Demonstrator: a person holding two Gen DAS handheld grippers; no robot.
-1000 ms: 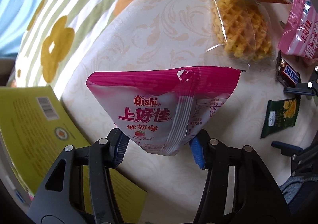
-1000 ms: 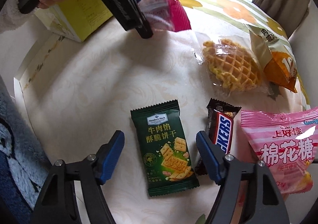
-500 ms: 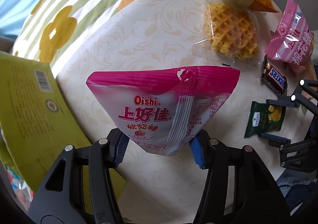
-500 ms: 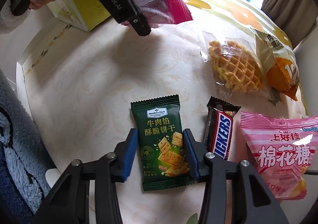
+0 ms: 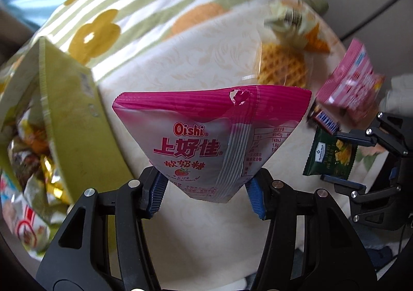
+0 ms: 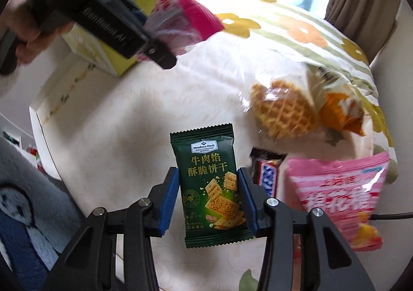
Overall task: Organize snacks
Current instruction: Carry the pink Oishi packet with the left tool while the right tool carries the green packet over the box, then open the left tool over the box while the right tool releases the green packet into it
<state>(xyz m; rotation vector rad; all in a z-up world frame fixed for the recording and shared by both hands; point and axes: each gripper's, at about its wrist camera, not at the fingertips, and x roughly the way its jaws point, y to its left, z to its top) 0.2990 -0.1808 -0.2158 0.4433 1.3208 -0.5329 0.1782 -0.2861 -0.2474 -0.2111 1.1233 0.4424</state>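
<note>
My left gripper (image 5: 206, 191) is shut on a magenta Oishi candy bag (image 5: 206, 136) and holds it in the air beside the open yellow-green box (image 5: 74, 120), which has several wrapped snacks inside. The bag also shows in the right wrist view (image 6: 180, 20), near the box (image 6: 103, 53). My right gripper (image 6: 207, 199) is shut on a dark green Member's Mark cracker packet (image 6: 211, 187), raised a little above the table. That packet also shows in the left wrist view (image 5: 330, 154).
On the cream tablecloth (image 6: 129, 123) lie a wrapped waffle (image 6: 284, 115), an orange chip bag (image 6: 340, 107), a Snickers bar (image 6: 265, 172) and a pink marshmallow bag (image 6: 340, 195). A flowered cloth (image 6: 296, 30) covers the far side.
My right gripper closed on the green packet and lifted it. My left gripper carried the magenta bag toward the yellow-green box, whose inside now shows.
</note>
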